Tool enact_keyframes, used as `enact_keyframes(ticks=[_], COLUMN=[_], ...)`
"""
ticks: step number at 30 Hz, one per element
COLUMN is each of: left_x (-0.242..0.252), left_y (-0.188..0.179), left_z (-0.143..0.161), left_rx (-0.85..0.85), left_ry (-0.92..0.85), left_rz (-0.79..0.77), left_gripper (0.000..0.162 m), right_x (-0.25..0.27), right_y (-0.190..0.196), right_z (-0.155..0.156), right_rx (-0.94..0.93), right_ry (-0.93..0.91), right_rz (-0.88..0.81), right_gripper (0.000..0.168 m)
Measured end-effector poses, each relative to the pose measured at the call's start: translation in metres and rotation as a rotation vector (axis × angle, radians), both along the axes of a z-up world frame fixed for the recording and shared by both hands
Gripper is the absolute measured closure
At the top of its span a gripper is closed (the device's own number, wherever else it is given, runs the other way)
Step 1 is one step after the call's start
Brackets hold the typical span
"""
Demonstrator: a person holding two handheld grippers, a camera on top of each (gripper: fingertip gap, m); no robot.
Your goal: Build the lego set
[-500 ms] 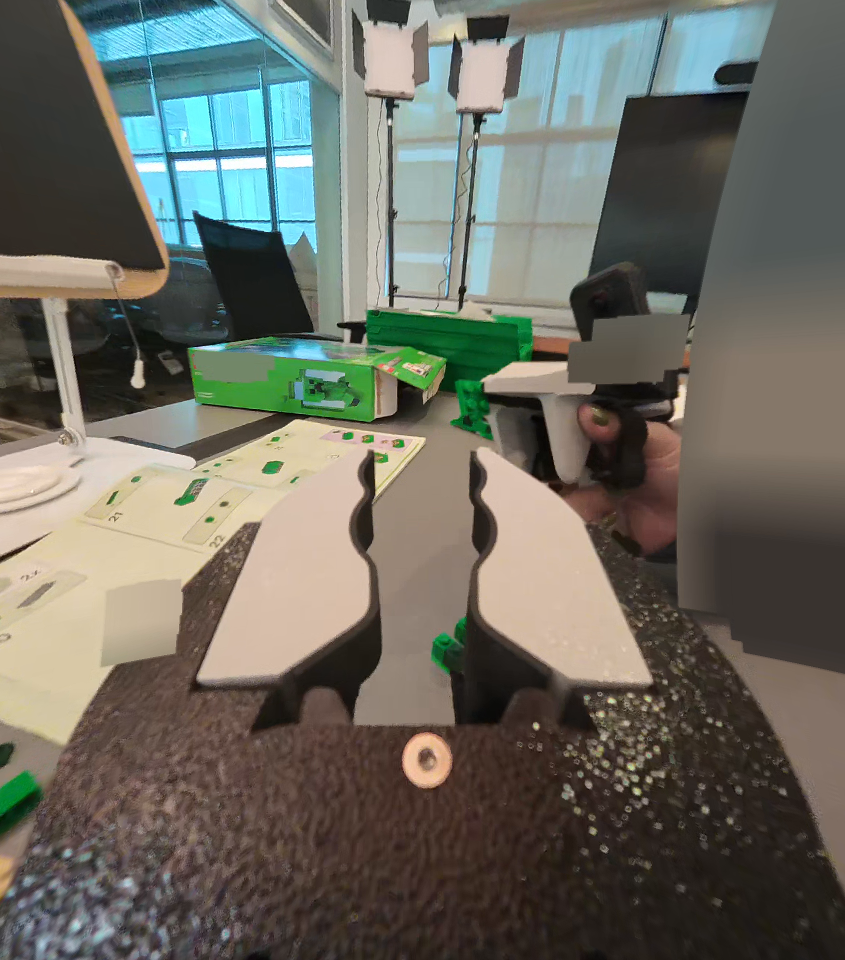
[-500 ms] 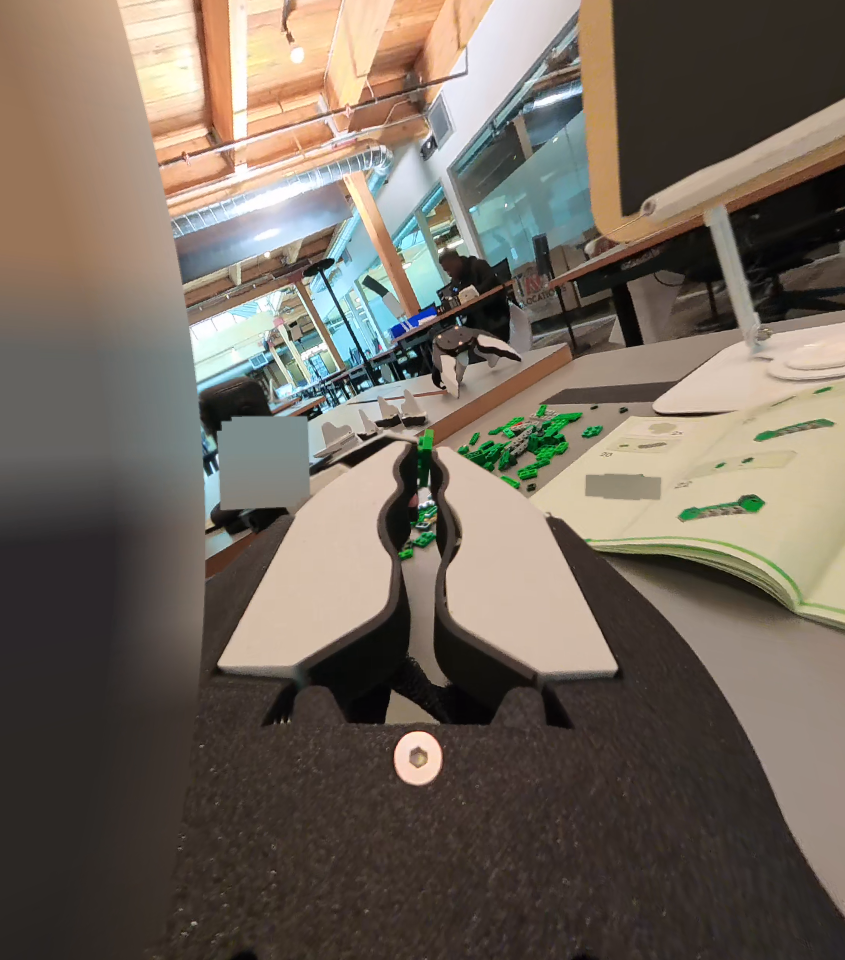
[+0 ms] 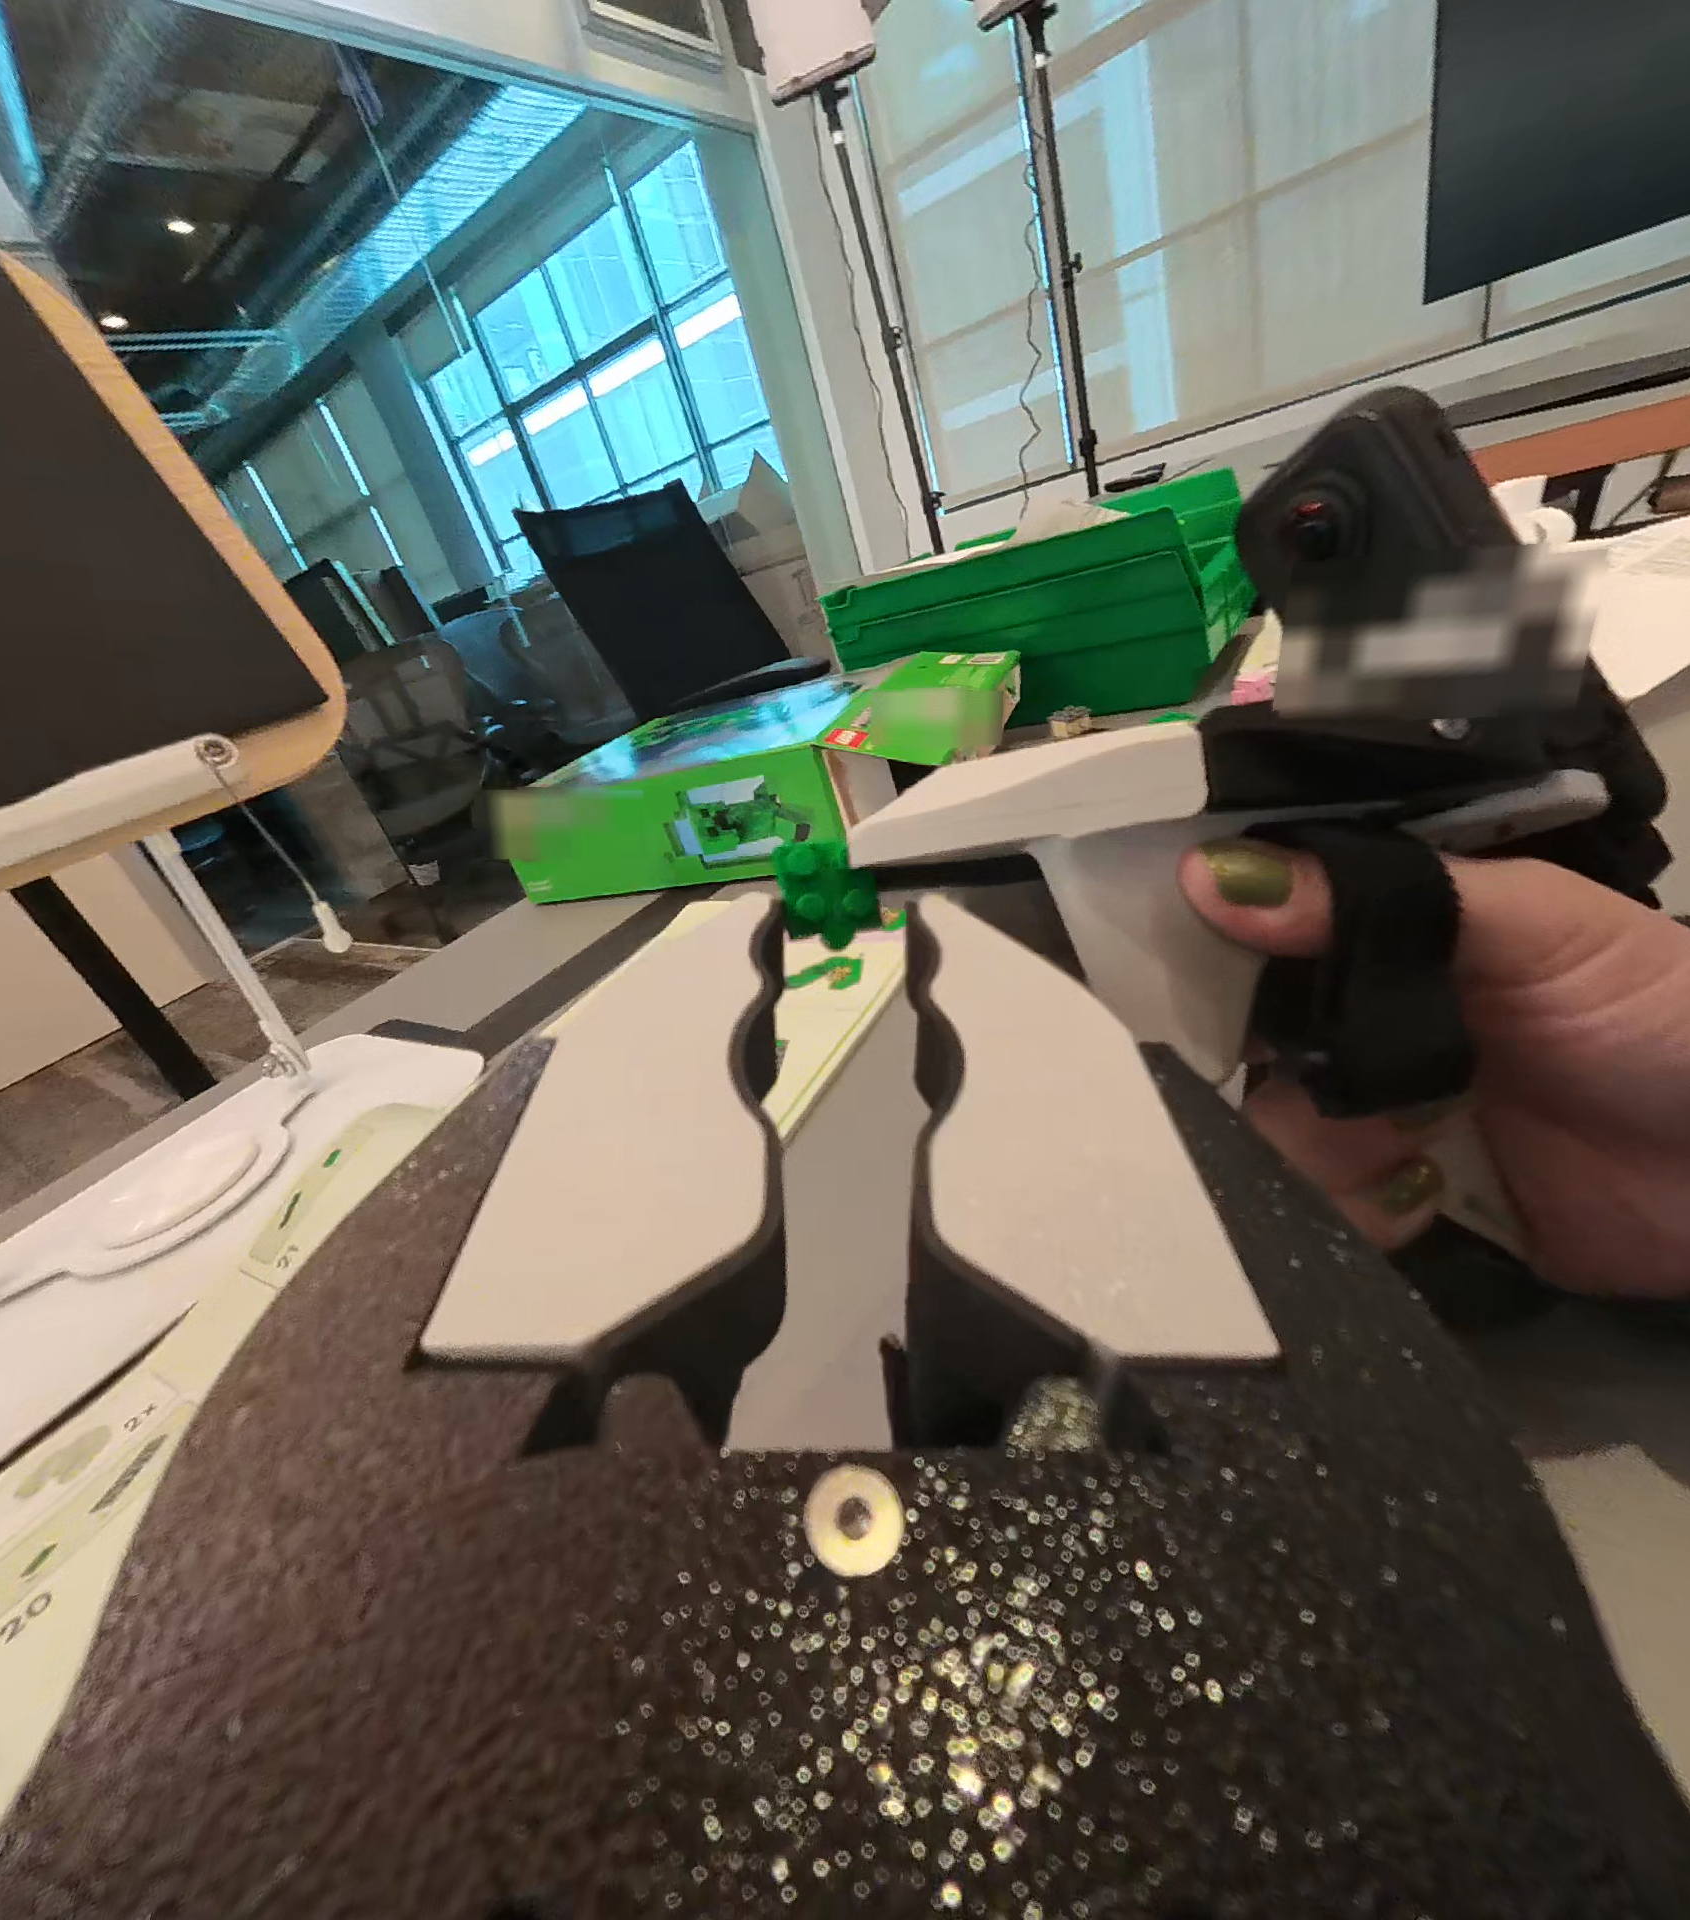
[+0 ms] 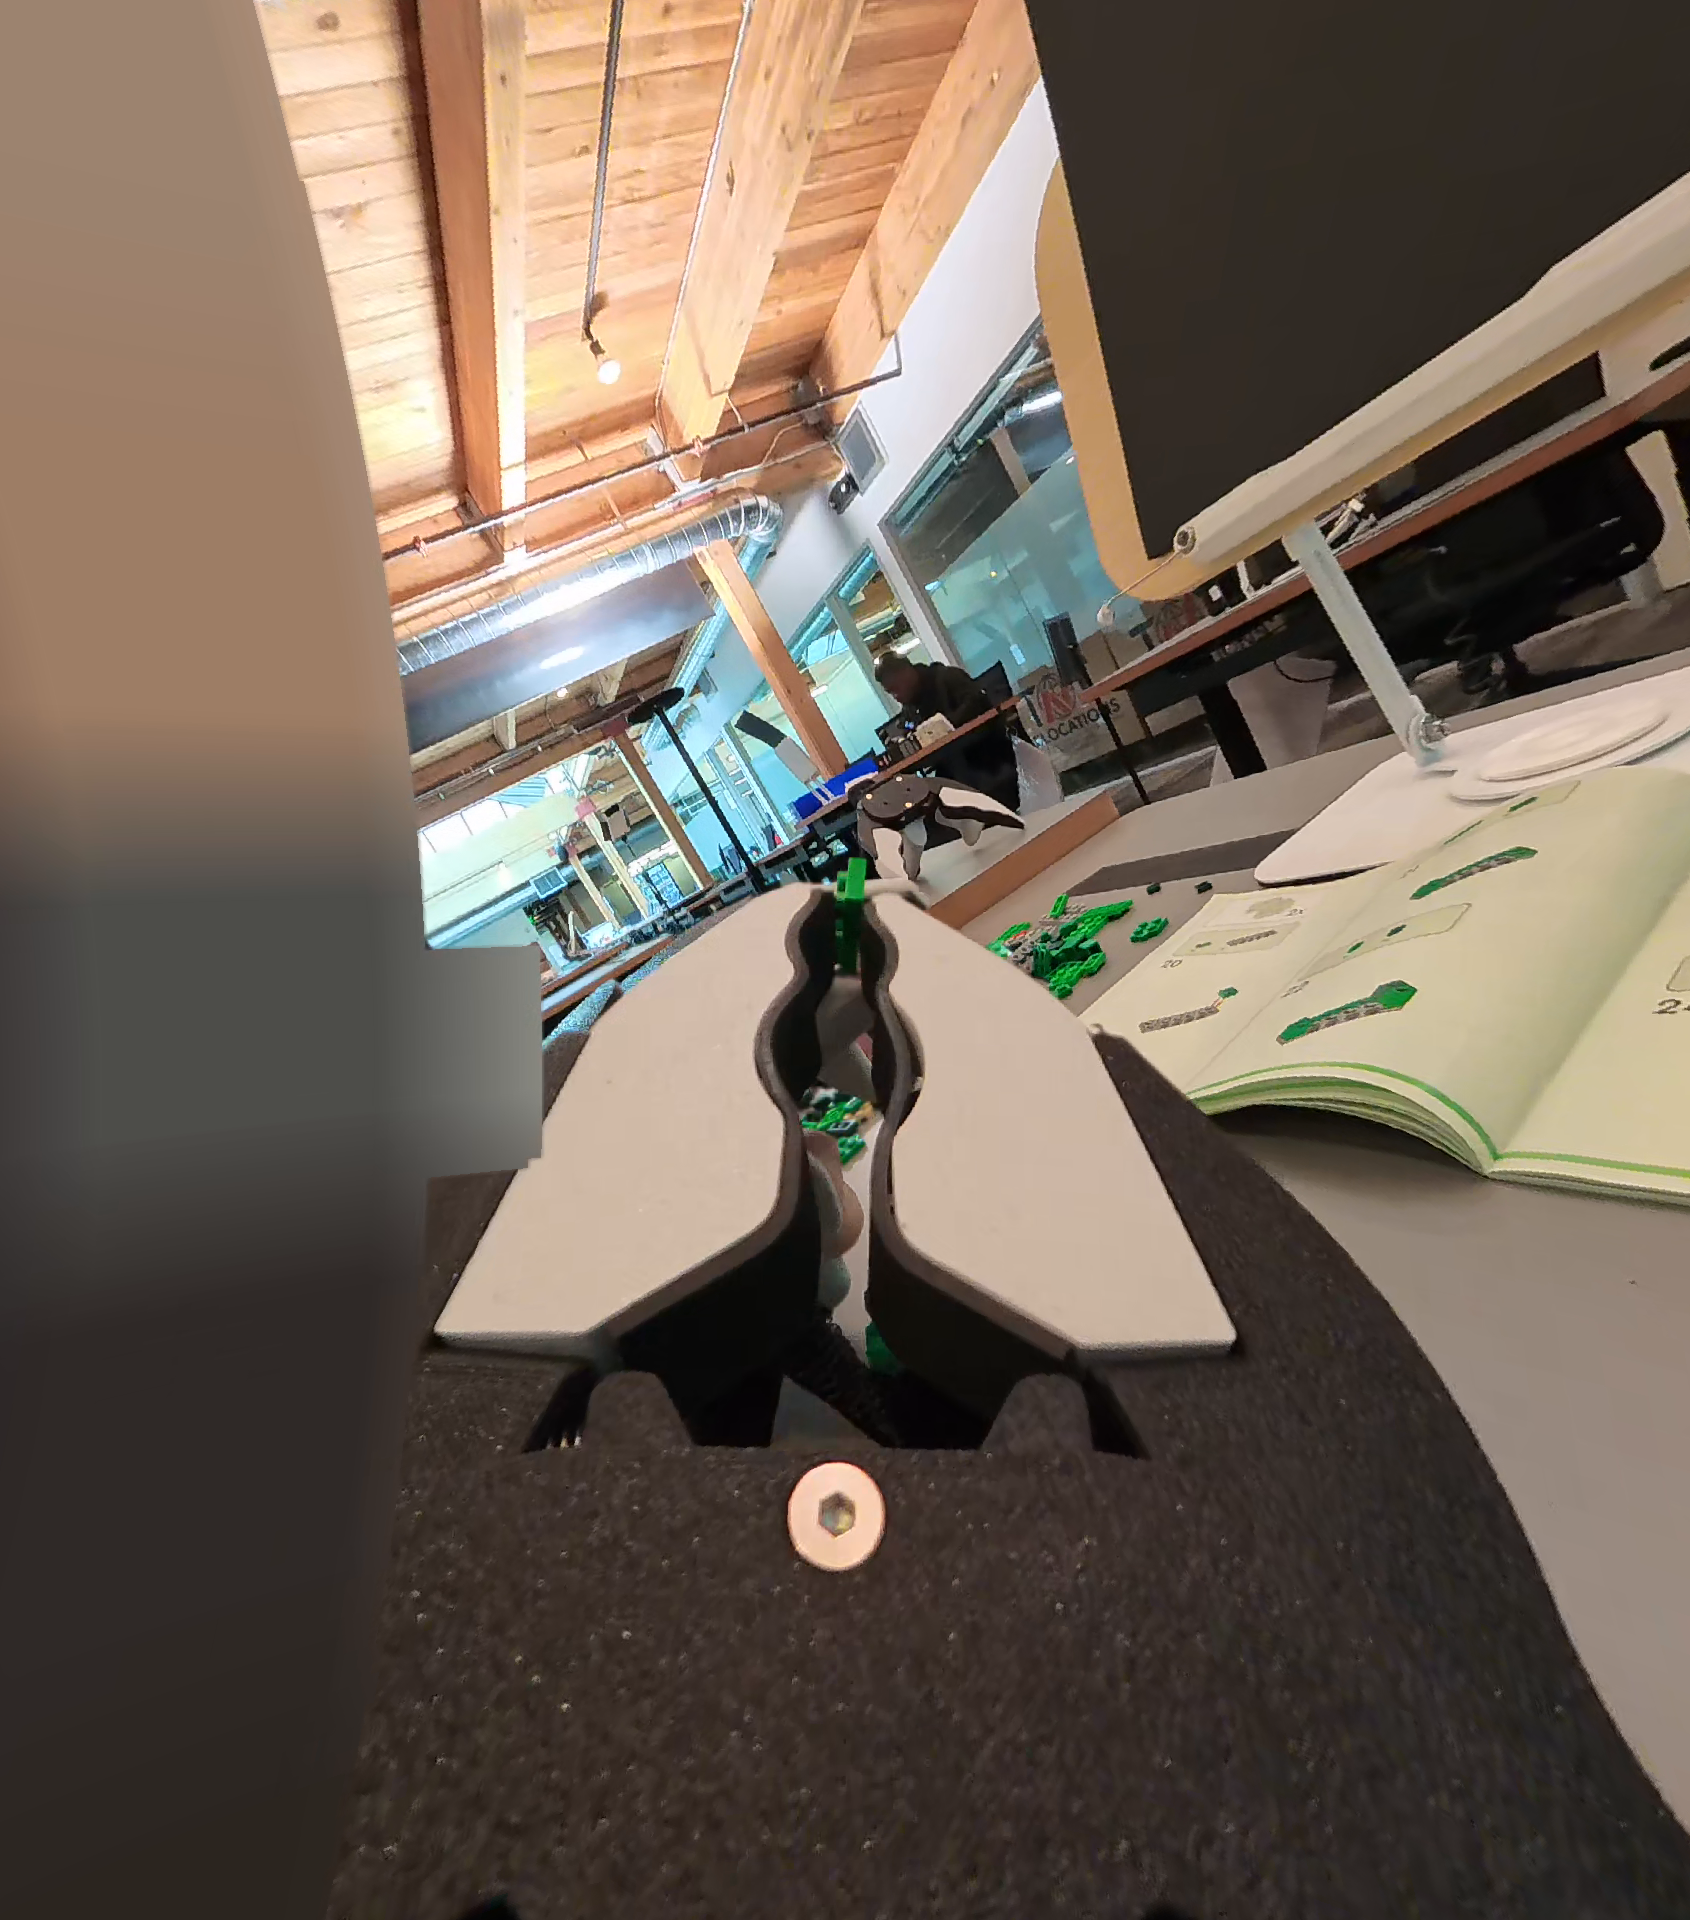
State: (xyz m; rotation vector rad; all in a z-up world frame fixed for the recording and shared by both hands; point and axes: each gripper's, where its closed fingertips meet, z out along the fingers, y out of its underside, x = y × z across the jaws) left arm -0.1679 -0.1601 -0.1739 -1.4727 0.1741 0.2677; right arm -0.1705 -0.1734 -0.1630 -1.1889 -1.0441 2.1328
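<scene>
My right gripper (image 4: 851,902) is shut on a small green lego piece (image 4: 853,883) that sticks up from its tips. In the left wrist view the right gripper (image 3: 867,844) comes in from the right in a person's hand and holds the same green studded piece (image 3: 825,894) in the air. My left gripper (image 3: 843,916) is open, raised off the table, and its fingertips (image 3: 758,925) stand to either side of the piece, just below it. I cannot tell whether they touch it.
An open instruction booklet (image 4: 1443,987) lies on the grey table, with a pile of loose green bricks (image 4: 1059,940) beyond it. A lamp's white base (image 3: 93,1226) stands at the left. A green set box (image 3: 695,821) and stacked green trays (image 3: 1038,613) are farther back. Only a small space, under 4 cm, lies between the two pairs of fingers.
Both grippers have risen off the table. The right gripper has come much closer and brought the green piece to the left gripper's fingertips. The left gripper stays open.
</scene>
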Motion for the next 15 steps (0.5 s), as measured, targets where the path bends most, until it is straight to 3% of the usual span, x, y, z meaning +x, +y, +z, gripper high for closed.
enact_keyframes(ticks=[15], left_x=[-0.0037], left_y=[-0.0040], left_z=[-0.0004], left_rx=[-0.002], left_ry=[0.045], left_rz=[0.020], left_gripper=[0.145], right_x=[-0.0032], right_y=[-0.0019], right_z=[-0.0040], right_rx=[0.017], right_ry=[-0.003], right_rz=[-0.010], right_gripper=[0.164])
